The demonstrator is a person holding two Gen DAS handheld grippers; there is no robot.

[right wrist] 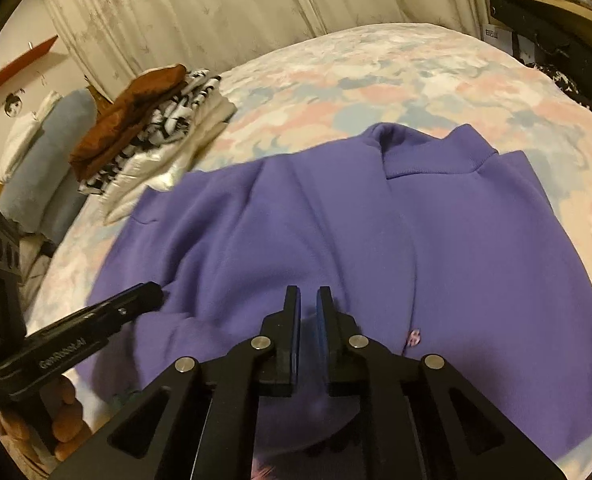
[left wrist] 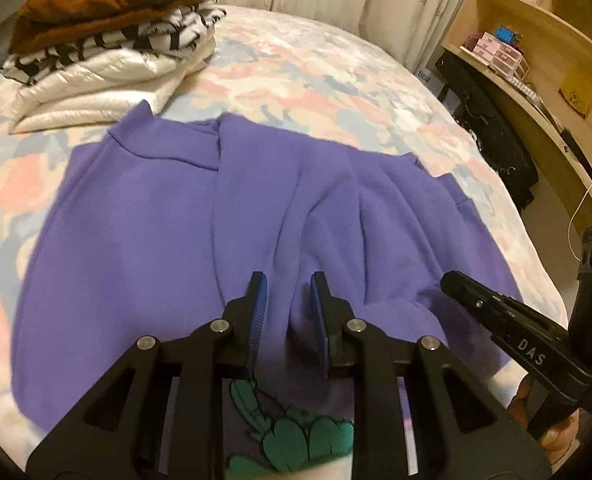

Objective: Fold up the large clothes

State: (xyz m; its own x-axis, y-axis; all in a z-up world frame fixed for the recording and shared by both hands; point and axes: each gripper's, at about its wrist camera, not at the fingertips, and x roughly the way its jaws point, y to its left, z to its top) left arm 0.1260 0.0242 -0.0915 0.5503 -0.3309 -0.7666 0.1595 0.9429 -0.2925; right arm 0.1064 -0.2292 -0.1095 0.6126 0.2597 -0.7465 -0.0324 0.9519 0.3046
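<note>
A purple sweatshirt lies spread on the bed, collar on the far side, its middle gathered into folds. My left gripper is at the near hem and is shut on a raised ridge of the purple cloth between its blue pads. A green print shows beneath its body. In the right wrist view the sweatshirt fills the centre. My right gripper is shut on the near hem, pads almost touching with thin cloth between. Each gripper shows in the other's view: the right gripper and the left gripper, both low over the hem.
A stack of folded clothes (brown, black-and-white, white puffy) sits at the bed's far left corner. The floral bed cover is bare behind the sweatshirt. Wooden shelves stand to the right, a curtain behind, a blue-grey pillow on the left.
</note>
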